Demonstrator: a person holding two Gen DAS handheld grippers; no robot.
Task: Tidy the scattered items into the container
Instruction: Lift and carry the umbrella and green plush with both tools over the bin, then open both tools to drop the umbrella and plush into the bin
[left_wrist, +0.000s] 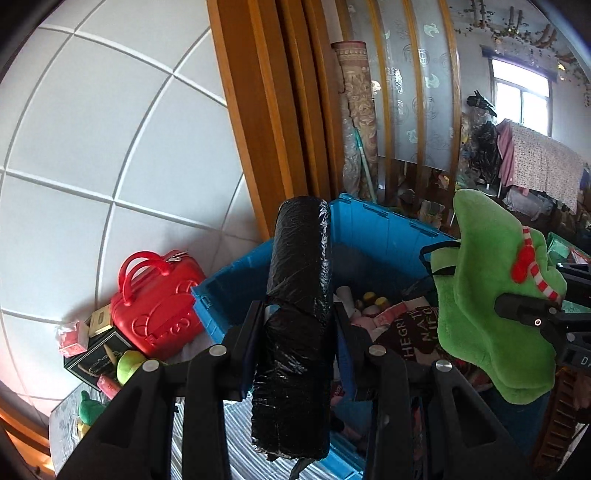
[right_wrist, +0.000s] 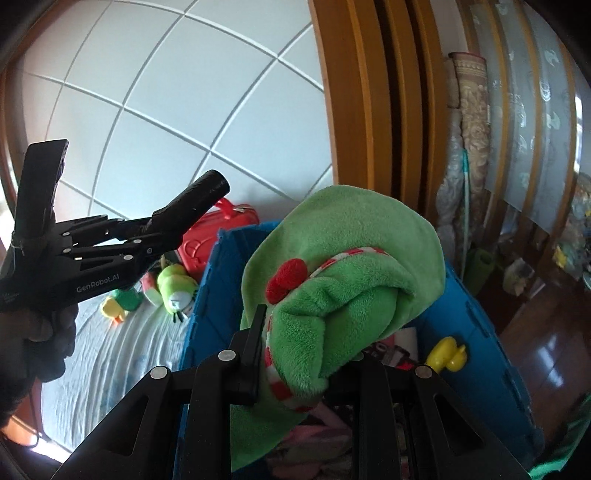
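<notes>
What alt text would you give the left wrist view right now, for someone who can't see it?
The left gripper is shut on a black plastic-wrapped roll, held upright before an open blue bin of mixed items. A green plush toy hangs at right; a red handbag sits left of the bin.

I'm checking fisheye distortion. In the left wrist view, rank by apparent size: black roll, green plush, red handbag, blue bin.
1. blue bin, though partly hidden
2. black roll, inflated by nearness
3. green plush, close to the roll, so unsure
4. red handbag
</notes>
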